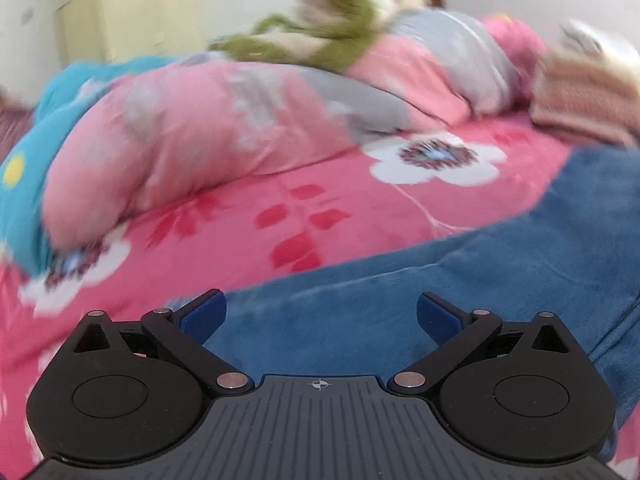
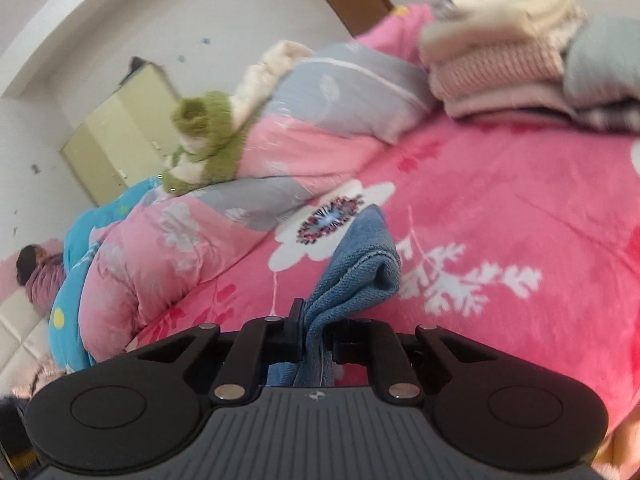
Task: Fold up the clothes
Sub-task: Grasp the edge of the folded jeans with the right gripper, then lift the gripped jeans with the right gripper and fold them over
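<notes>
A blue fleece garment lies spread on the pink flowered bedspread, filling the lower right of the left wrist view. My left gripper hovers over its near edge, jaws wide apart, with nothing between the blue pads. In the right wrist view my right gripper is shut on a bunched fold of the same blue garment, which sticks up from between the black fingers above the pink bedspread. The view is tilted to one side.
A rolled pink and grey quilt with a green knit item on top lies across the bed's far side. A stack of folded sweaters stands at the far right. A cream wardrobe stands by the wall.
</notes>
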